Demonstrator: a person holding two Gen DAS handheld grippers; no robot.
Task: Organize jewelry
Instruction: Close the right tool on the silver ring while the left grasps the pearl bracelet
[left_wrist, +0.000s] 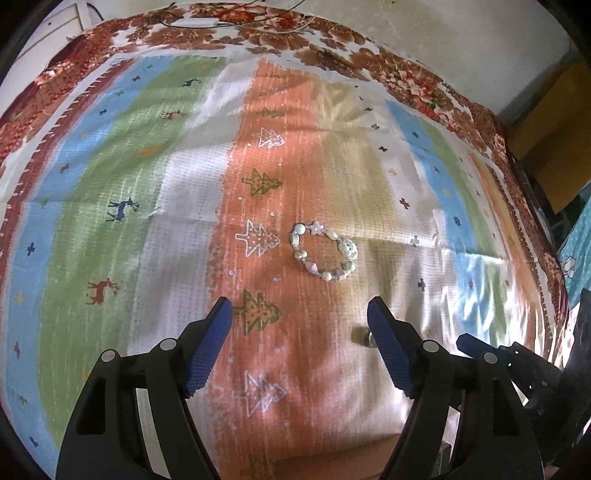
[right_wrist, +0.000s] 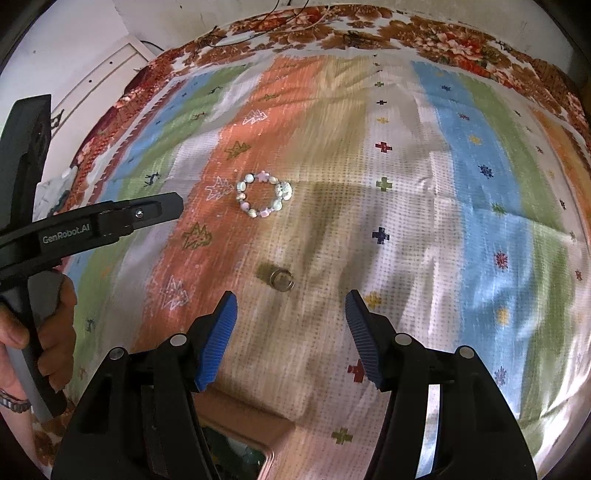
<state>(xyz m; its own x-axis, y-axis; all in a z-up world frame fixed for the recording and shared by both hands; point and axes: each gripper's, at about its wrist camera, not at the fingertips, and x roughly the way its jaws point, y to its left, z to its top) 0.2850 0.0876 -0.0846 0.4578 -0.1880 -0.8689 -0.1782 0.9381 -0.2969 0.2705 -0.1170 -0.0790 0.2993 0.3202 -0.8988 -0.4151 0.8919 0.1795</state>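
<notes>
A beaded bracelet (left_wrist: 325, 253) of pale green and pink beads lies in a ring shape on the orange stripe of the patterned cloth (left_wrist: 110, 184). My left gripper (left_wrist: 300, 306) hovers just short of it, open, with nothing between its blue pads. A small metal ring (left_wrist: 365, 338) lies by that gripper's right finger, partly hidden behind it. In the right wrist view the bracelet (right_wrist: 264, 195) lies farther off and the metal ring (right_wrist: 282, 278) sits just ahead of my right gripper (right_wrist: 291, 297), which is open and holds nothing. The left gripper (right_wrist: 170, 206) reaches in from the left, held by a hand (right_wrist: 55, 332).
A striped cloth (right_wrist: 461, 184) with tree, deer and cross motifs covers a floral bedspread (right_wrist: 443, 40). The corner of a pink-rimmed box (right_wrist: 255, 424) with greenish contents shows under my right gripper. White cables (left_wrist: 207, 22) lie at the far edge. A wall stands behind.
</notes>
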